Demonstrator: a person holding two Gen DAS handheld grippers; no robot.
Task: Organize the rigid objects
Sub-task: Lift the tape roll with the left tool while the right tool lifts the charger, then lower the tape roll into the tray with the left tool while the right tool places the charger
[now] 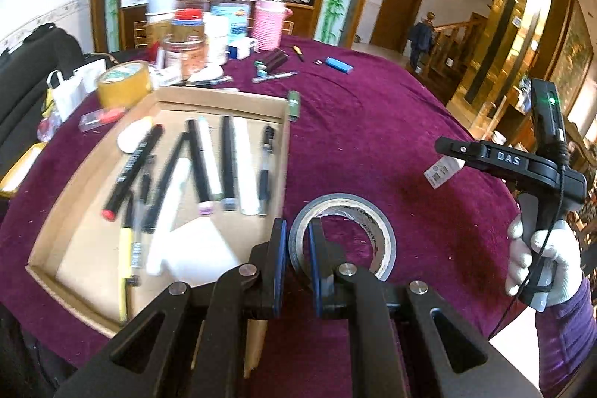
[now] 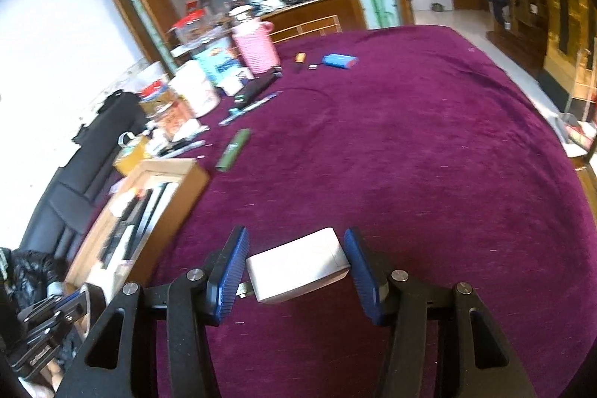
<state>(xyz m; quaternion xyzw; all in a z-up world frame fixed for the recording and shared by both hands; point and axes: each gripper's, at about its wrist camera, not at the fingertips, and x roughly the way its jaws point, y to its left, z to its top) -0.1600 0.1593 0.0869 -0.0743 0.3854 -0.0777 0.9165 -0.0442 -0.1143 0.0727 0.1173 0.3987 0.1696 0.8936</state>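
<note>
While both grippers hover over the purple-clothed table (image 2: 410,137), each one grips an object.

Clamped nearly closed, the left gripper (image 1: 298,248) pinches the wall of a grey tape roll (image 1: 347,230), one pad inside the ring and one outside, just right of the cardboard tray (image 1: 93,174) near the table's left edge, where pens and markers (image 1: 209,166) lie in a row. Halfway open, the right gripper (image 2: 296,271) squeezes a white block (image 2: 298,267) between its blue pads (image 2: 231,271) above bare cloth. A green bar (image 2: 233,150) lies beside the tray's far corner.
</note>
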